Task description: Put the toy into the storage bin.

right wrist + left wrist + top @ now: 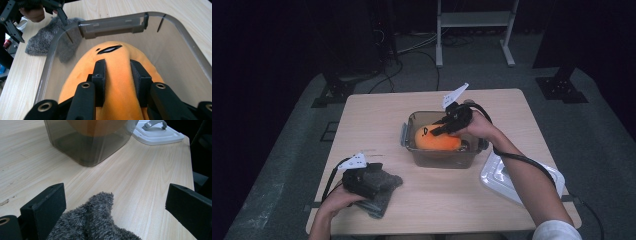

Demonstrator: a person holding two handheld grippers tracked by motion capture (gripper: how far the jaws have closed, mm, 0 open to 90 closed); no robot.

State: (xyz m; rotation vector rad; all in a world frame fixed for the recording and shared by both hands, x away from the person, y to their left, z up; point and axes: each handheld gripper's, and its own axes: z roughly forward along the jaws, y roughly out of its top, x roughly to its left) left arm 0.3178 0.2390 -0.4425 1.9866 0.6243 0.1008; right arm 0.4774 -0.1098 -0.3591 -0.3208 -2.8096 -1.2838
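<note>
From the high view, a clear plastic tub [439, 150] stands near the middle of the pale wooden table [377, 115], and an orange plush toy [436, 139] lies inside it, taking up most of its floor. The right gripper [439, 130] reaches down into the tub from the far right side, its black jaws pinching the top of the plush. Just right of the tub, near the table's right edge, lies a white lid [504, 180]. At the near left corner the left gripper [374, 176] rests over a grey fuzzy cloth [384, 192] that lies flat on the table, well apart from the tub. In the left gripper view the two black jaws stand wide apart, with a fold of the grey fuzzy cloth [96, 220] lying loose between them and neither pad pressing on it; beyond it are the tub [85, 147] with the plush toy [96, 126] glowing orange through its wall, and the white lid [157, 133] with its grey handle at the table's far edge. In the right gripper view the right gripper [117, 75] has its jaws drawn close, clamped on a ridge of the orange plush toy [117, 100], whose dark stitched mark lies just ahead of them; the tub [112, 23] rim curves around, and past it are the grey cloth [41, 42] and the left gripper [40, 10]
</note>
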